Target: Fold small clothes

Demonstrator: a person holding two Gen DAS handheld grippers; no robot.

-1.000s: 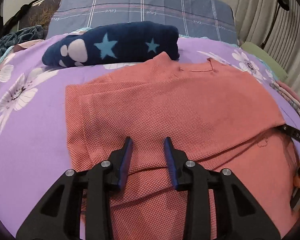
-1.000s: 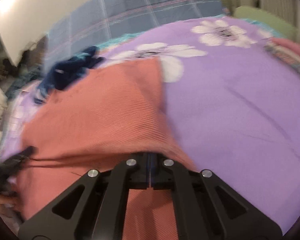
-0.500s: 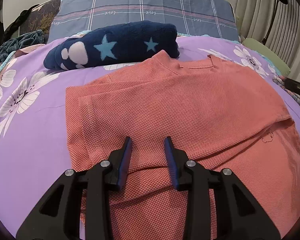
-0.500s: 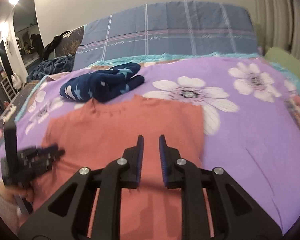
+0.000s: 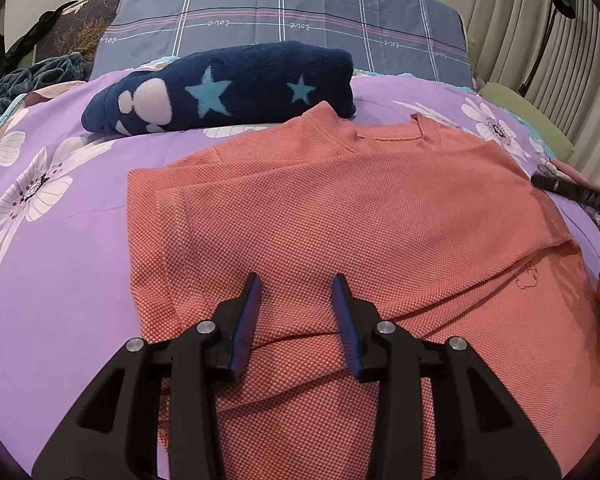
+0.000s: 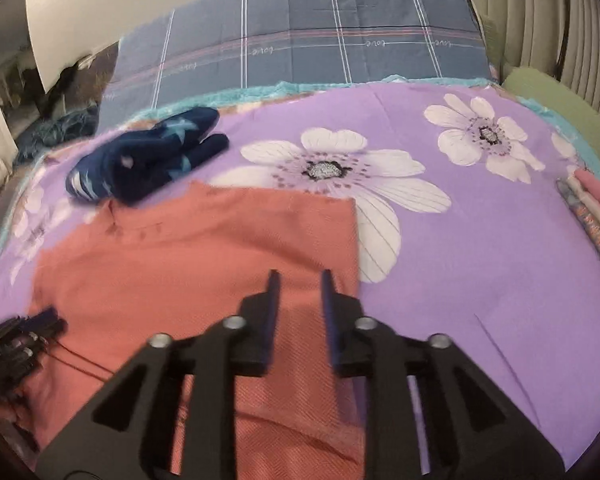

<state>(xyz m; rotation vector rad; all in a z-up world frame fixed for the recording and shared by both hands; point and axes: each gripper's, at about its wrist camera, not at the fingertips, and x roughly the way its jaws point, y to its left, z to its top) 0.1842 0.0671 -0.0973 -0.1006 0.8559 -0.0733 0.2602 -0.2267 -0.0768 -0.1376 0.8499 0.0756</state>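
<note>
A salmon-pink knit shirt (image 5: 340, 208) lies flat on the purple flowered bed cover (image 5: 60, 240), with both sides folded in over its body. My left gripper (image 5: 296, 278) hovers over the shirt's lower left part; its jaws are opening a little and nothing is between them. My right gripper (image 6: 300, 276) hangs above the right edge of the shirt (image 6: 204, 264); its jaws are opening and no cloth is caught in them. In the left wrist view the right tool's black fingers (image 5: 572, 192) show at the far right edge, beside a hand.
A folded navy fleece with stars (image 5: 228, 88) rests just past the collar, touching it. A blue plaid pillow (image 5: 300, 28) stands behind. A green cushion (image 6: 560, 108) and stacked folded clothes (image 6: 592, 208) line the right edge, by the curtains. Bare bed cover (image 6: 480, 260) lies right of the shirt.
My right gripper was shut on the shirt's edge; it has let go, opened and lifted back to the right. The left gripper has stayed where it was.
</note>
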